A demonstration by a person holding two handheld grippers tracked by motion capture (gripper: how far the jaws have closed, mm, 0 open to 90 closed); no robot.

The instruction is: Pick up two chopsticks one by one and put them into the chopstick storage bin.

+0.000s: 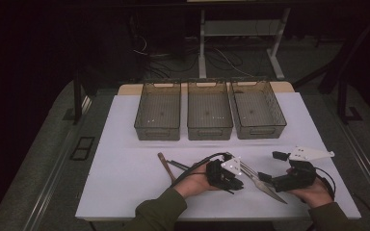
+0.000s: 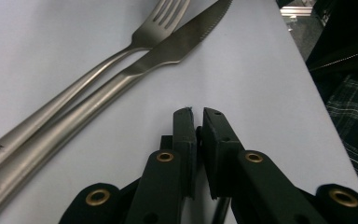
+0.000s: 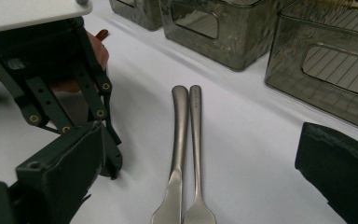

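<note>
A steel fork point(image 1: 250, 172) and a serrated steel knife point(image 1: 270, 190) lie side by side on the white table top point(image 1: 125, 183), handles toward the bins. My left gripper point(image 1: 238, 186) rests just left of them, shut with nothing seen between its jaws. In the left gripper view its tips point(image 2: 196, 114) point along the table beside the knife point(image 2: 168, 49) and fork point(image 2: 140, 39). My right gripper point(image 1: 272, 167) stands wide open on the right. In the right gripper view the knife point(image 3: 179, 140) and fork point(image 3: 196, 140) lie between its jaws, with the left gripper point(image 3: 112, 158) close on the left.
Three dark see-through bins point(image 1: 158, 132) point(image 1: 209, 132) point(image 1: 260, 131) stand in a row at the back. A brown-handled utensil point(image 1: 165, 166) and dark sticks point(image 1: 180, 166) lie left of my left hand. The table's front edge is near both forearms.
</note>
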